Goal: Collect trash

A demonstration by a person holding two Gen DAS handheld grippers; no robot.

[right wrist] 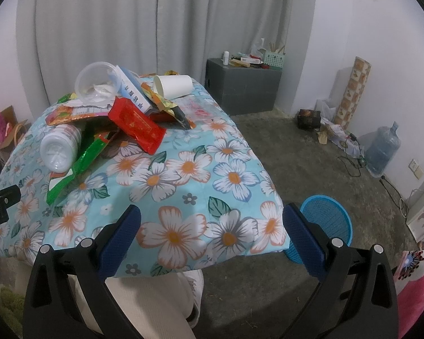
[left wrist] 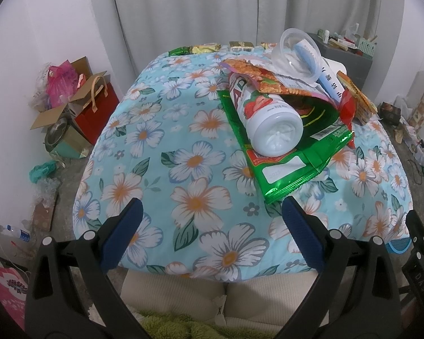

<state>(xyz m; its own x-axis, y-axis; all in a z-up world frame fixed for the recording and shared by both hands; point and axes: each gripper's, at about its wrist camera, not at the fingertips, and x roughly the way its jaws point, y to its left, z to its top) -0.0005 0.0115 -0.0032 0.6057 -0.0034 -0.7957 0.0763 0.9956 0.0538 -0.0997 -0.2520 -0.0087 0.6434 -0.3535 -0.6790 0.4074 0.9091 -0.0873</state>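
Left gripper [left wrist: 209,217]: fingers spread wide, nothing held, poised before the trash pile [left wrist: 285,107].
Right gripper [right wrist: 212,223]: likewise spread, empty, beside the blue basket [right wrist: 329,220], probably the drop point.

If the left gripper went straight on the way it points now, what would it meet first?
Probably the flowered cloth covering the table: the open left gripper aims at bare fabric. The green wrapper and white bottle lie just right of that line, though depth is unclear.

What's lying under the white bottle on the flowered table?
The white bottle lies on its side on a green snack bag. Its neck end is tucked beneath an orange wrapper, so the cap is hidden.
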